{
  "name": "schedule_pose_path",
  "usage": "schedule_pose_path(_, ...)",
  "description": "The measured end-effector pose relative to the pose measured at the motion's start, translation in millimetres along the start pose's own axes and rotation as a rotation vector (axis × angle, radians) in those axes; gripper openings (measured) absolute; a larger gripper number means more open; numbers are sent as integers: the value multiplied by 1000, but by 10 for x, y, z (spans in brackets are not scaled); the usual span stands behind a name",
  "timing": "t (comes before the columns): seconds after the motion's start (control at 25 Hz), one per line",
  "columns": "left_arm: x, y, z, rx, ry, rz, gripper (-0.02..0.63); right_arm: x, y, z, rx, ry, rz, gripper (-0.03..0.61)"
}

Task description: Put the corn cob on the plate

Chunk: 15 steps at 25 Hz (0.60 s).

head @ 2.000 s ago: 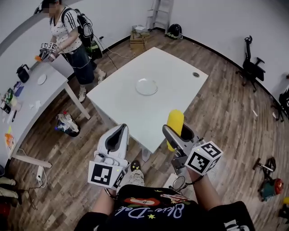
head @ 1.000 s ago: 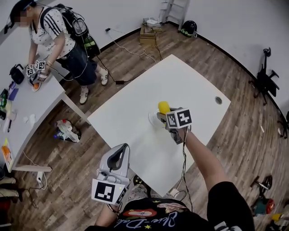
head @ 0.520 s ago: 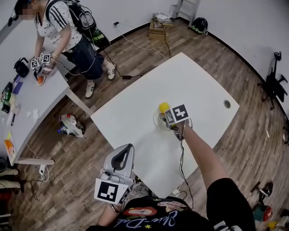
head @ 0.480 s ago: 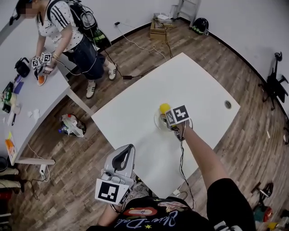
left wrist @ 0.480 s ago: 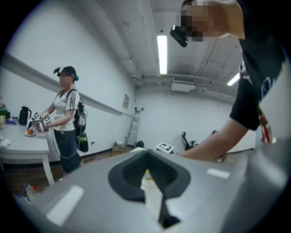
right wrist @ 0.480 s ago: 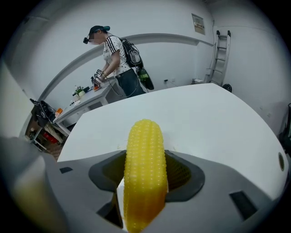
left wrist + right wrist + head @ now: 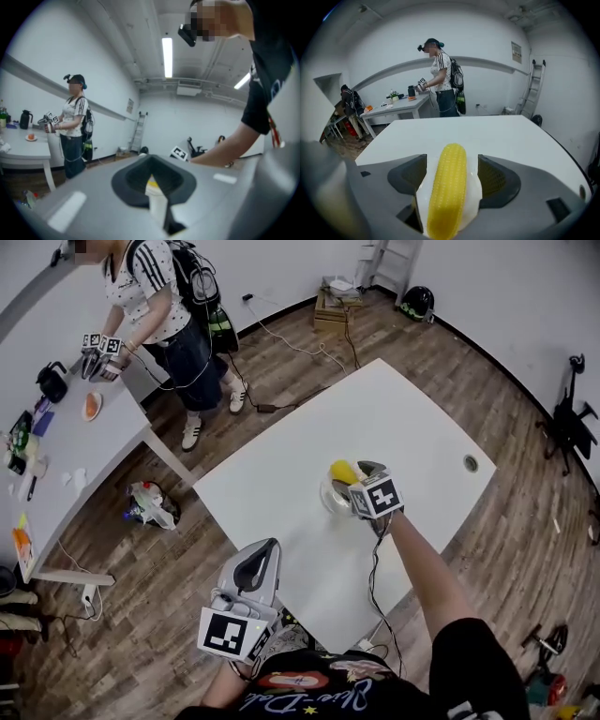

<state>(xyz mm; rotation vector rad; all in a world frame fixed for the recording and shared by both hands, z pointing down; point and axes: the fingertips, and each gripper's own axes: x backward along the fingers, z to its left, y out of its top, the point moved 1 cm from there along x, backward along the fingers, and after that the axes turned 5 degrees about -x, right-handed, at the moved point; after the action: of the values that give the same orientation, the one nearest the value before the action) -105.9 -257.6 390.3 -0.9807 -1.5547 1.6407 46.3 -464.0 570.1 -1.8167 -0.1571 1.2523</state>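
Observation:
The yellow corn cob (image 7: 447, 187) lies on the small white plate (image 7: 477, 190) in the middle of the white table (image 7: 281, 493). My right gripper (image 7: 452, 164) straddles it with its jaws opening. A gap shows on each side of the cob, and neither pad presses on it. In the head view the corn cob (image 7: 343, 471) rests on the plate (image 7: 330, 495) just ahead of the right gripper (image 7: 358, 474). My left gripper (image 7: 255, 559) hangs off the table's near edge, shut and holding nothing. Its jaws meet in the left gripper view (image 7: 152, 173).
A grommet hole (image 7: 471, 463) sits near the table's right corner. At the back left a person (image 7: 155, 296) works with grippers at a grey table (image 7: 66, 456). A bag (image 7: 150, 504) lies on the wooden floor, and a chair (image 7: 567, 418) stands at the right.
My right gripper brought the corn cob out over the table and down onto the plate, rolled a little, and its jaws spread off the cob. The left gripper stayed put.

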Motion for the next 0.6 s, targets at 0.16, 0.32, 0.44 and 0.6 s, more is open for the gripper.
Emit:
schedule_pose_path(0.16,26,129,-81,-34,-22,-34,3,620,342,185,0,16,-266,313)
schedule_pose_path(0.32,27,293,-224,-69,-51,-73,3,1568,405,468,-74,15,-520,301)
schedule_pose_path(0.44,21,434,-307,-85,-78,-107,3,2200,309,617,-176,-31,-652,19)
schedule_pose_path(0.6,26,545,-518,-99,-135,-132,3,2837,139,1014,-280,74,-734,14)
